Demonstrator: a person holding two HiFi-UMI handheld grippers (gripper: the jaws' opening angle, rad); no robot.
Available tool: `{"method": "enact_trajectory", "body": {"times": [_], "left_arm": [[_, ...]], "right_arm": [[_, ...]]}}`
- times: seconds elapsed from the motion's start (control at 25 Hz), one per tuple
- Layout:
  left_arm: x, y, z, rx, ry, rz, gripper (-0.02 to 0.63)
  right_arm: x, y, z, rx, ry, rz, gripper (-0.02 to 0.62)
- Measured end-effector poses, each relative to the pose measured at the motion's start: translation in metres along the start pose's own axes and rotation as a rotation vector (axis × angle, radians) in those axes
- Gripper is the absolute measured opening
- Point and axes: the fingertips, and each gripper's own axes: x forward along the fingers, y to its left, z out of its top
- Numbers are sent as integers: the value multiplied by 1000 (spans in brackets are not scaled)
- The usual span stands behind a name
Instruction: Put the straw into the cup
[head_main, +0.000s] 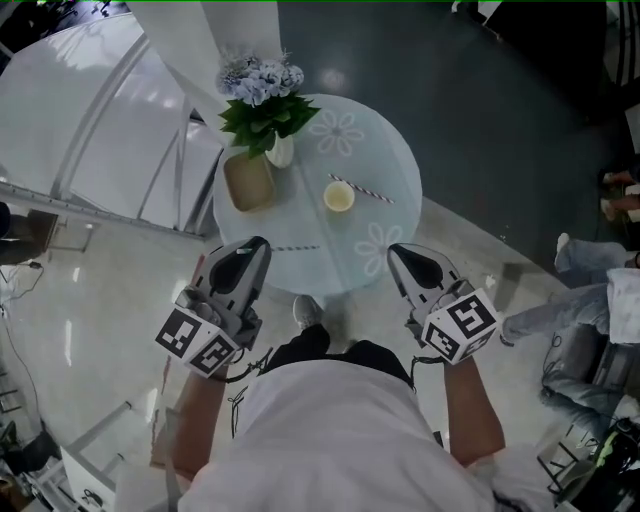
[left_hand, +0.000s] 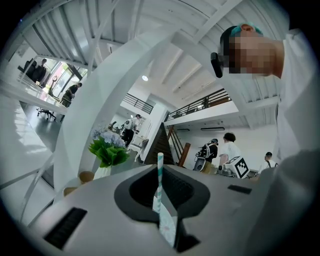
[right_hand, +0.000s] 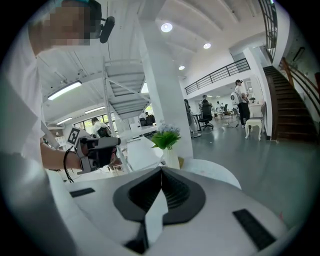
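Observation:
A small yellow cup (head_main: 339, 197) stands near the middle of the round glass table (head_main: 400, 150). Just to its right a dark-striped straw (head_main: 362, 189) lies flat on the glass. My left gripper (head_main: 263, 246) hovers at the table's near left edge, shut on a teal-striped straw (left_hand: 159, 161) that sticks out past its tips (left_hand: 160, 172). In the head view this straw (head_main: 298, 248) shows as a thin line running right from the jaws. At the near right edge my right gripper (head_main: 392, 251) is shut with nothing held (right_hand: 161, 172).
A vase of blue flowers with green leaves (head_main: 266, 105) and a tan wooden box (head_main: 249, 181) stand on the table's far left. My shoe (head_main: 307, 312) is under the near edge. A seated person's legs (head_main: 560, 300) are on the right. White stair rails (head_main: 120, 110) run on the left.

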Motion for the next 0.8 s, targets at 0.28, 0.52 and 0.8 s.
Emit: {"method": "enact_trajectory", "body": {"times": [0.28, 0.52, 0.8], "left_arm": [[11, 9, 1, -1, 16, 9, 38], [23, 8, 1, 5, 9, 46, 38], [46, 6, 2, 7, -14, 148, 38]], "right_arm": [[6, -16, -1, 17, 12, -14, 23], [12, -32, 10, -1, -7, 25, 21], [21, -59, 16, -28, 11, 115, 21]]}}
